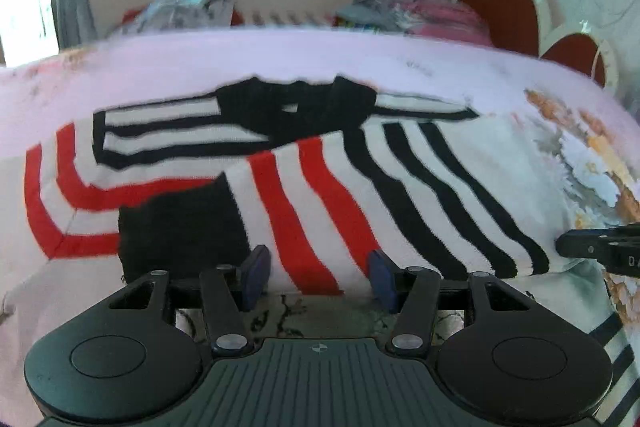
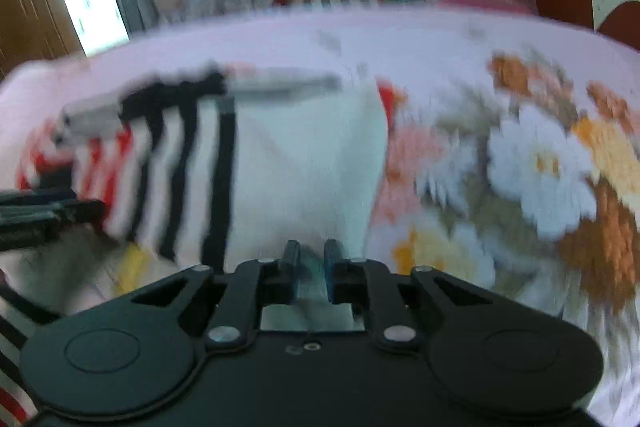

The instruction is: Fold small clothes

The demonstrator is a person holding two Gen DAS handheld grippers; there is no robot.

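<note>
A small white sweater (image 1: 304,183) with red and black stripes and a black collar lies spread on the pink bedcover. My left gripper (image 1: 320,277) is open, its blue pads either side of the sweater's near hem, holding nothing. In the right wrist view, which is blurred, my right gripper (image 2: 311,269) is nearly closed on a white fold of the sweater (image 2: 304,179). The left gripper shows at that view's left edge (image 2: 44,215). The right gripper shows at the left wrist view's right edge (image 1: 600,247).
The floral pink bedcover (image 2: 520,155) stretches to the right. A red and cream scalloped headboard (image 1: 504,7) stands at the back right. Piles of clothes (image 1: 188,7) lie along the far edge under a window with grey curtains.
</note>
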